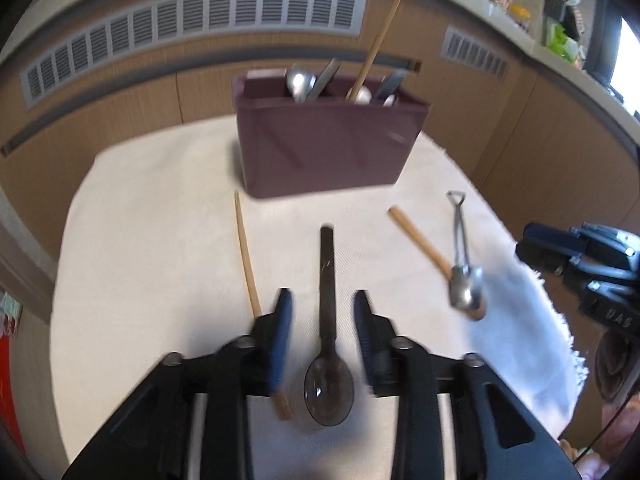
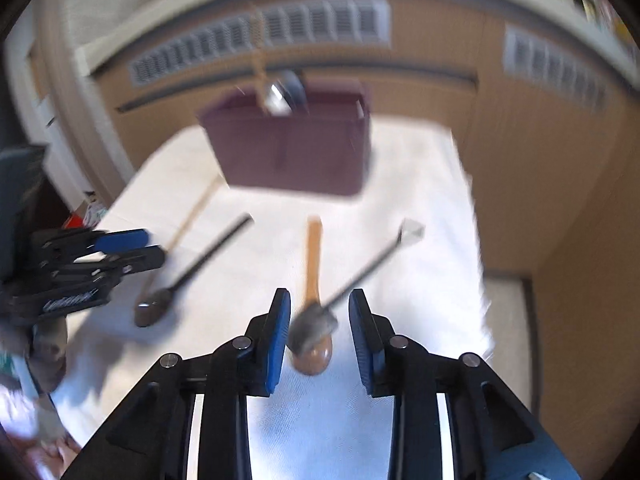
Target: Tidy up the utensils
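A dark plastic spoon lies flat on the white cloth, bowl end near the camera and handle pointing away toward the purple utensil box. The left gripper hangs right over it with its jaws spread apart, one on each side of the handle, holding nothing. The spoon looks light and stiff, and maybe a bit slippery, so the flat middle of the handle seems the best place to pinch it. A thin wooden chopstick lies just beside it on the left, partly under the left jaw, so a careless pinch could catch that too. Off to the right, a small metal spoon rests across a wooden spoon, their bowls touching. The right gripper sits above those two bowls, and its jaws are wide apart and hold nothing. The metal spoon looks hard, smooth and a little heavier, so I think its thin handle is the spot to grab. The wooden one looks light and less slippery. The box stands at the far end of the cloth and already holds spoons, dark handles and one tall chopstick. The right view is blurry.
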Available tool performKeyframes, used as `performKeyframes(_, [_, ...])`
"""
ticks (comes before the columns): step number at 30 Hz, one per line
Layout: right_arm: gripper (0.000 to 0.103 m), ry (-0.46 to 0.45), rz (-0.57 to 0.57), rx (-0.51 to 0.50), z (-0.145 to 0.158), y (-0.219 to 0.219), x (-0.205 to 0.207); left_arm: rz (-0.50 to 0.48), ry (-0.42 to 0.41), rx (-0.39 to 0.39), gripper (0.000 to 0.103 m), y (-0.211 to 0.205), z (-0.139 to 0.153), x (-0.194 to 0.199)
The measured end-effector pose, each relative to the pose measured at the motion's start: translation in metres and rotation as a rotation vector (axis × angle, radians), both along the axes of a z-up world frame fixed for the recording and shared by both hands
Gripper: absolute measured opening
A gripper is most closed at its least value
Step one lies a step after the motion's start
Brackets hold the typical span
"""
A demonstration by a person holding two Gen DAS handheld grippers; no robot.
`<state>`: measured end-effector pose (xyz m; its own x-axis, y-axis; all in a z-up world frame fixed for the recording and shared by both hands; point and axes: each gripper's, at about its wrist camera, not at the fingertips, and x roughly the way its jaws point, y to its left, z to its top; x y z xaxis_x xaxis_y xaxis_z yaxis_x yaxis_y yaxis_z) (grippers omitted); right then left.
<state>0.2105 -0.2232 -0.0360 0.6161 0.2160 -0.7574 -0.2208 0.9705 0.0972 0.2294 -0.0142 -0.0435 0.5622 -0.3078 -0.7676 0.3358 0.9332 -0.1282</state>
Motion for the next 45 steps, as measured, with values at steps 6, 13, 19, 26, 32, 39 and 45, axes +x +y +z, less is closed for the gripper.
performKeyframes(6, [0.029,0.134,-0.147,0.102,-0.044,0.0,0.049,0.015,0.017,-0.012,0.046,0.006,-0.017,-0.003])
performKeyframes(13, [0.005,0.037,-0.059,0.043,-0.029,0.018,0.042,0.045,0.032,-0.033,0.05,0.028,-0.017,-0.007])
performKeyframes(19, [0.005,-0.023,-0.016,0.096,0.001,0.006,0.02,0.021,0.06,-0.05,0.051,0.016,-0.014,0.004])
performKeyframes(26, [0.005,-0.079,-0.007,0.1,0.01,-0.006,-0.005,-0.125,0.105,0.127,0.041,-0.033,-0.018,0.029])
performKeyframes(32, [0.005,-0.116,0.008,0.106,0.012,-0.01,-0.015,-0.185,0.225,0.241,0.018,-0.059,-0.036,0.061])
performKeyframes(39, [0.048,-0.046,-0.044,0.06,-0.012,-0.021,0.001,-0.112,0.149,0.192,0.012,-0.049,-0.023,0.043])
performKeyframes(45, [0.053,-0.006,-0.066,0.014,-0.027,-0.005,0.024,0.034,-0.037,-0.023,0.012,-0.012,0.012,0.006])
